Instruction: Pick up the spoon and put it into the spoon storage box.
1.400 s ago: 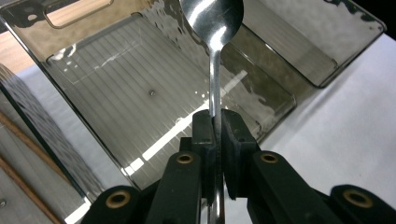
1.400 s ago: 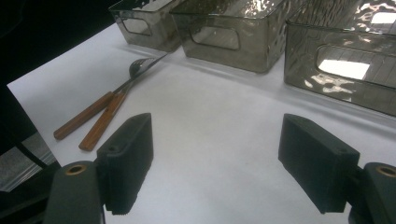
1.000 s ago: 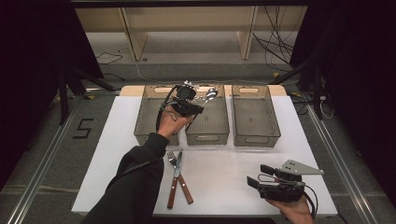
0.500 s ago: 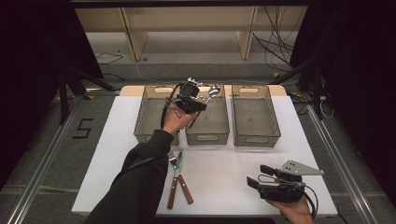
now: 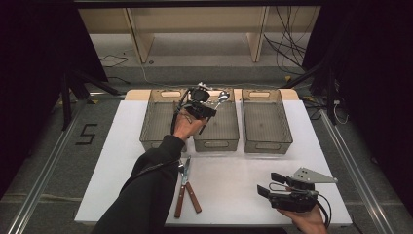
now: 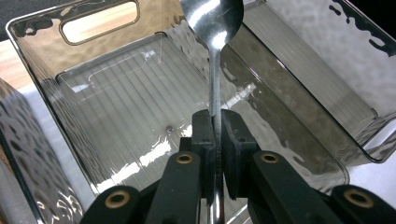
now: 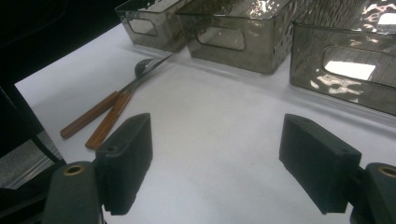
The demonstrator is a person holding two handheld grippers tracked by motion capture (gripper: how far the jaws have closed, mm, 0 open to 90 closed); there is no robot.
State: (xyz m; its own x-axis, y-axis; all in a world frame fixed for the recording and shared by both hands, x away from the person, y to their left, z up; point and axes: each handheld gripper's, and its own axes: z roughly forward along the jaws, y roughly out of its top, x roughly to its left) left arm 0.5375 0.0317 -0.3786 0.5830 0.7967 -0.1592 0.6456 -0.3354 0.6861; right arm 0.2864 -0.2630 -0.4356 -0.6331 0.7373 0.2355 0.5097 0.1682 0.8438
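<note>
- Left hand-held gripper [image 5: 210, 104] clamped on the spoon [image 5: 222, 97] by its handle, pads [image 6: 204, 135] pressed together on the thin stem.
- Compared with a second ago: hand edged slightly farther out over the middle bin [image 5: 216, 121], spoon bowl now above the far end of that bin (a small shift, nothing released).
- Meaning for the task: likely the last part of the carry, with the drop into the middle bin not yet done.
- Spoon's long axis running from the jaws away toward the far right; bowl [image 6: 212, 18] leading, handle end back in the grip, the whole thing raised above the bin floor, not lying in it.
- Right hand-held gripper [image 5: 269, 184] low over the near right of the bench [image 5: 234, 170], jaws wide apart, nothing between them.
- Two wooden-handled utensils [image 5: 186, 187] waiting on the bench in front of the bins.
</note>
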